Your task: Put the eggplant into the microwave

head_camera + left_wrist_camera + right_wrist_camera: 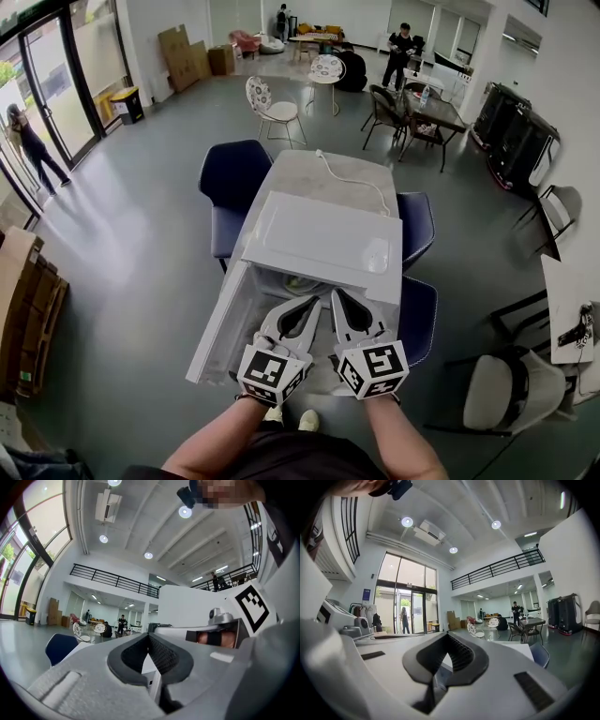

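Clenched and empty, white left gripper (312, 303) and right gripper (338, 296) are hovering low-centre at the open boxy white microwave (323, 236) — eggplant unseen, perhaps inside — door-shutting seemingly coming next.

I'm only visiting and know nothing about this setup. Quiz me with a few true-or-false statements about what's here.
1. The microwave has its door shut. False: the door stands open at the left.
2. The left tool has its jaws together, empty. True.
3. The right tool has its jaws wide apart. False: they are together, empty.
4. A white cable lies on the table behind the microwave. True.
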